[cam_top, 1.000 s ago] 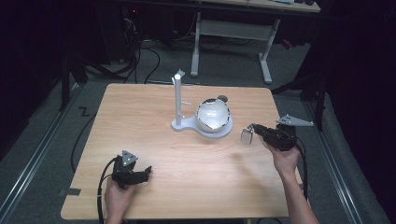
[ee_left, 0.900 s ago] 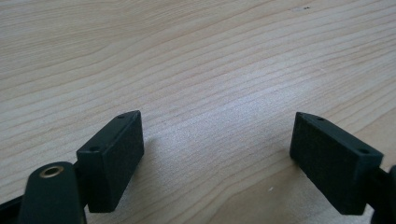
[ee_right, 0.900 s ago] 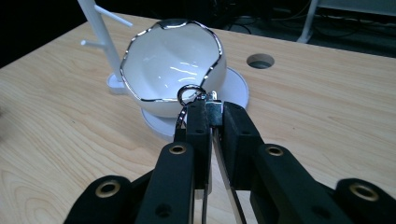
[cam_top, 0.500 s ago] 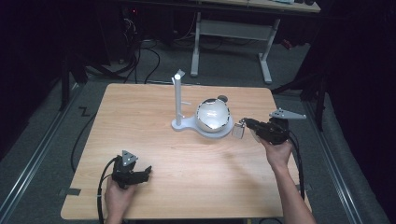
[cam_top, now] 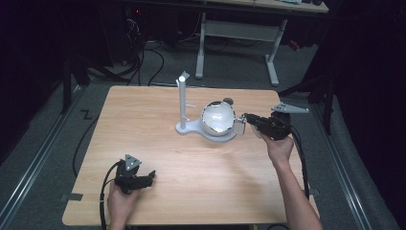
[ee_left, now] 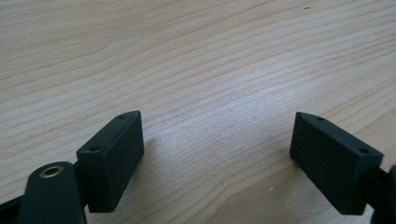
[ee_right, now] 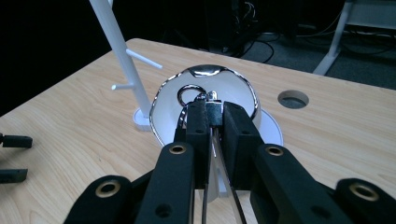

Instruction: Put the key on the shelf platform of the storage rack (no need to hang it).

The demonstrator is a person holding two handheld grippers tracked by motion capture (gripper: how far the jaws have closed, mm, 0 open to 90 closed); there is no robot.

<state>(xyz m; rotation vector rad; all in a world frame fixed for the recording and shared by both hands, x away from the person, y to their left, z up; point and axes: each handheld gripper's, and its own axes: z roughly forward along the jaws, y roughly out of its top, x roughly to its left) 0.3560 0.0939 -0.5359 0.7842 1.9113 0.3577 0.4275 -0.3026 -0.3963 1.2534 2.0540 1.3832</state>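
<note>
A white peg stand (cam_top: 182, 103) (ee_right: 116, 46) rises from a flat white base (cam_top: 189, 128) at the table's middle. A shiny metal bowl (cam_top: 218, 117) (ee_right: 233, 88) sits on that base, tilted with its opening toward the right. My right gripper (cam_top: 245, 118) (ee_right: 215, 112) is shut on a small metal piece with a key ring (ee_right: 189, 95), held just in front of the bowl's mouth. A silvery part (cam_top: 239, 126) hangs under the jaws. My left gripper (cam_top: 151, 176) (ee_left: 219, 135) rests on the table at the front left, open, with bare wood between its jaws.
The wooden table (cam_top: 158, 148) has a round cable hole (cam_top: 228, 101) (ee_right: 293, 99) behind the bowl. A grey desk frame (cam_top: 239, 31) and cables stand on the dark floor beyond. Metal rails run along both sides of the table.
The right gripper has carried the metal piece leftward and slightly up, from beside the bowl to its mouth. The left gripper has not moved.
</note>
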